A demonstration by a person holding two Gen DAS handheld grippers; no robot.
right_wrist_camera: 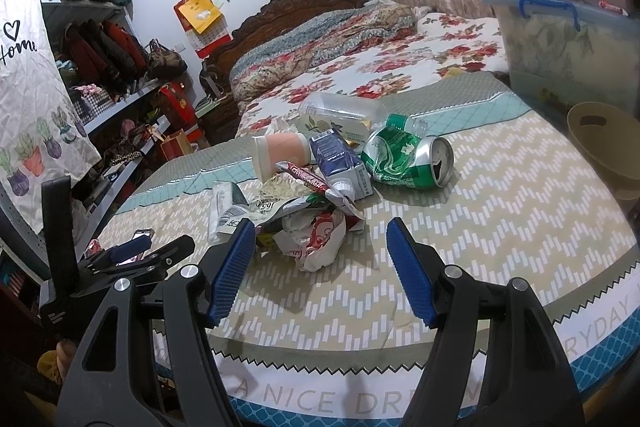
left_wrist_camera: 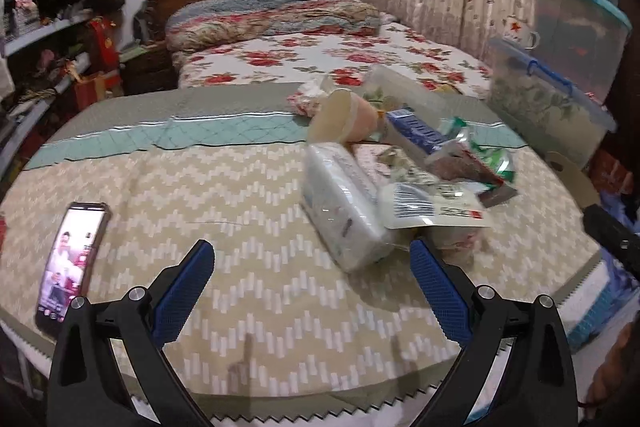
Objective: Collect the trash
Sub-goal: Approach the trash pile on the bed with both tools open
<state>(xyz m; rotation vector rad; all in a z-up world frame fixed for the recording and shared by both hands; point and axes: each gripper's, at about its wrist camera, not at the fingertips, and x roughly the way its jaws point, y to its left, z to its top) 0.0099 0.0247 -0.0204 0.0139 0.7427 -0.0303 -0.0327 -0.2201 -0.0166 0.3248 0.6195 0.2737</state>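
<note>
Left tool (left_wrist_camera: 312, 287): spread wide, empty, above the bed cover (left_wrist_camera: 200, 187).
Right tool (right_wrist_camera: 320, 263): spread wide, empty.
Trash pile (right_wrist_camera: 320, 187): on the bed cover, just ahead of both tools; crumpled wrapper (right_wrist_camera: 316, 239) nearest the right tool.
Green can (right_wrist_camera: 404, 159): crushed, behind the wrapper.
Phone (left_wrist_camera: 72, 259): left of the left tool.

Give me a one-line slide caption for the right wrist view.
Open right gripper poised over a pile of crumpled wrappers, with a crushed green can beyond on the bed cover.
</note>
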